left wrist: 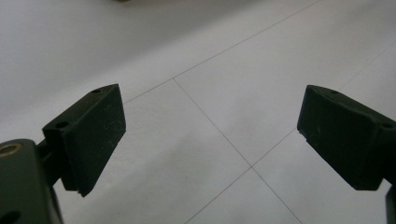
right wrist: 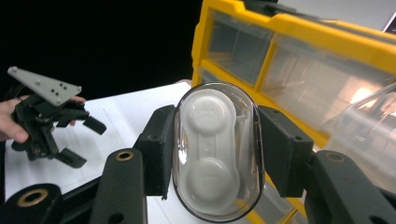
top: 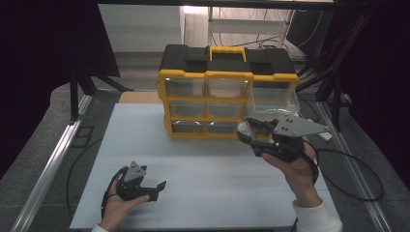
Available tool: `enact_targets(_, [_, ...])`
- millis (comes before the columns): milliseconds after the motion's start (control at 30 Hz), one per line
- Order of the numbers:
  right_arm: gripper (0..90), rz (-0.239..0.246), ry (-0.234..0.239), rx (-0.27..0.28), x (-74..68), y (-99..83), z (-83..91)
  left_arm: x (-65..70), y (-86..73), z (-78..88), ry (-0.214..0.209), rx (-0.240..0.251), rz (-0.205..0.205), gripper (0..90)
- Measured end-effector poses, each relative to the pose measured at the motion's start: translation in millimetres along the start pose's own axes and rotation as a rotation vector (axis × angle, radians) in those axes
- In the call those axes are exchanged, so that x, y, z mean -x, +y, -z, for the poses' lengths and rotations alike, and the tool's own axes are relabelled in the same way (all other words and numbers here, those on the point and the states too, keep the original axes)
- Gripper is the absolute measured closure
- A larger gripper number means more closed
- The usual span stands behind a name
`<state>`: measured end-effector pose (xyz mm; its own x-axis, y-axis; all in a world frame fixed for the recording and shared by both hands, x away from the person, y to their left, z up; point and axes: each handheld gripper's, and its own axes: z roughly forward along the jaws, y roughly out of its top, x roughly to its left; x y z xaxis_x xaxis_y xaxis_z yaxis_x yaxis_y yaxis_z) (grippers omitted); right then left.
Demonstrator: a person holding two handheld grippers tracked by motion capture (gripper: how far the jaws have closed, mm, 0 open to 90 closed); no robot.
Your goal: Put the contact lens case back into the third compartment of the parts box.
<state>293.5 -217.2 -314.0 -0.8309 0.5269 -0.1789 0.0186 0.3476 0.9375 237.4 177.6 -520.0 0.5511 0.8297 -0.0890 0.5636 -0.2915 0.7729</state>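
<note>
A white table with thin grid lines takes up the middle of the room, edged by metal rails on both sides. A black cable loops over the grey floor to the right. Behind the table stands a white shelf frame with cords hanging under it, and dark curtains close off both sides.

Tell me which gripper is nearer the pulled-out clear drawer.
Right. The right gripper is just below the pulled-out clear drawer, holding a contact lens case. The left gripper rests far off.
</note>
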Motion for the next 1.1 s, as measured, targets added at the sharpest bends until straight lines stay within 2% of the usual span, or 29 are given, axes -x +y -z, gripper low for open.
enact_targets(367, [49.6,-0.014,-0.006,0.029,11.4,18.6,-1.1,-0.2,-0.3,-0.3,-0.002,-0.001,0.002,8.4])
enact_targets(667, [49.6,-0.004,-0.013,0.030,17.0,30.7,-2.7,-0.2,-0.4,0.0,-0.001,-0.001,0.003,8.4])
enact_targets(1100, [49.6,-0.019,-0.036,0.042,30.2,40.1,0.1,-0.2,-0.3,0.2,-0.002,0.000,0.004,8.4])
